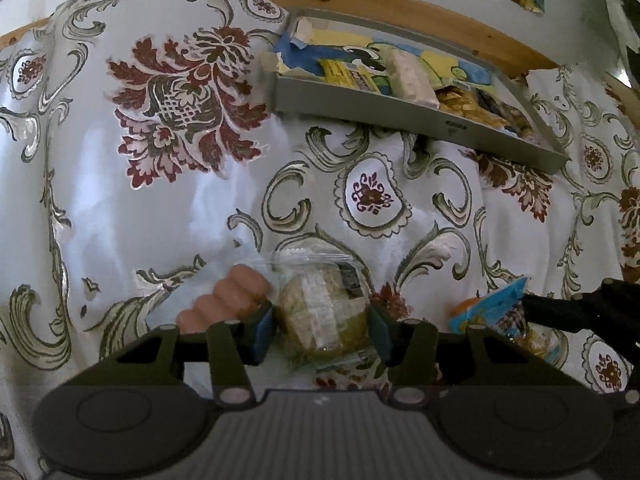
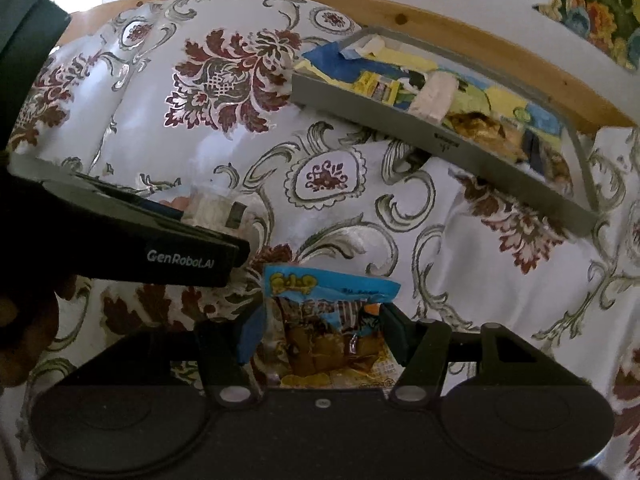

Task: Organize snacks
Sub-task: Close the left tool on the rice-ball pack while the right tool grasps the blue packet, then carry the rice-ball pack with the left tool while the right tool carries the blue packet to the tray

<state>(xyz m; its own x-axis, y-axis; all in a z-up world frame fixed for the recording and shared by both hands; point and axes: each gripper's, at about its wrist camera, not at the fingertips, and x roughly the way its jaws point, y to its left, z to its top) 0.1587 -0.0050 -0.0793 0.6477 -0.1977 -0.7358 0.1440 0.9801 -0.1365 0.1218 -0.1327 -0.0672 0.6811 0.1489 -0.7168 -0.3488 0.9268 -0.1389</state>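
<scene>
Two wrapped snacks are in hand, one per gripper. A clear packet with a pale round cake (image 1: 324, 312) sits pinched between the fingers of the left gripper (image 1: 322, 330), low over the tabletop (image 1: 160, 216), which wears a white cloth with red flowers and grey scrolls. A blue packet of brown pieces (image 2: 326, 320) is clamped in the fingers of the right gripper (image 2: 320, 330) just beside it. Further back, a shallow grey tray (image 1: 400, 114) already holds several packets. Judging by this, both pick-ups look done; the next move calls for carrying each packet up and over the tray's near wall and releasing it on a free spot. Only the left view shows a pink ridged object (image 1: 228, 300) beside the cake; only the right view shows the other gripper's side, lettered "GenRobot.AI".
</scene>
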